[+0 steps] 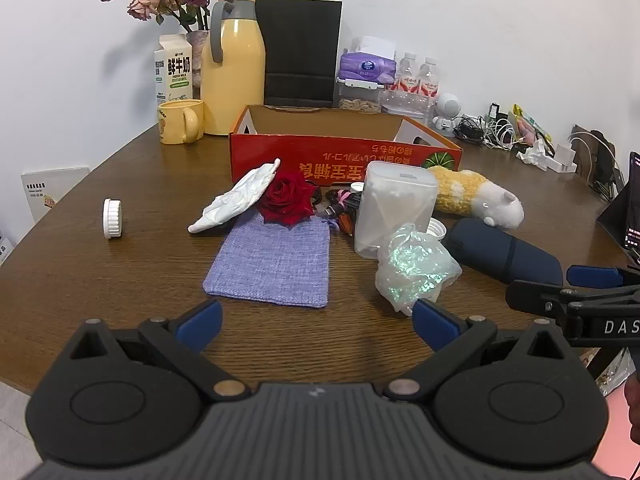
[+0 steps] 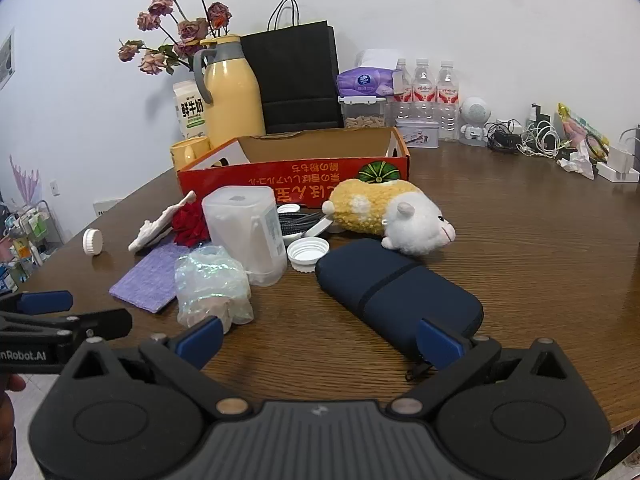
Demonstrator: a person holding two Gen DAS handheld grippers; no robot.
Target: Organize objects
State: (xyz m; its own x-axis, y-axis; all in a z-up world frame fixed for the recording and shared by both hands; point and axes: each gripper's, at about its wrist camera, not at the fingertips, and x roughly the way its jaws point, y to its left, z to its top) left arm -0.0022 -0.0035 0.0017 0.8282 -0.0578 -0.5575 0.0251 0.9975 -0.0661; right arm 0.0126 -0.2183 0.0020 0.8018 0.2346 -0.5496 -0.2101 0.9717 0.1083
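Both the left gripper [image 1: 316, 320] and the right gripper [image 2: 318, 338] hang spread wide and empty over the near table [image 1: 120, 304] edge. From left to right before the red cardboard box [image 1: 344, 156] lie a hard white cap [image 1: 112, 218], a limp lilac pouch [image 1: 272, 264] best pinched at its edge, a crinkly plastic bag [image 1: 414, 266], probably light and slippery, and a firm navy case [image 2: 396, 292], graspable across its width.
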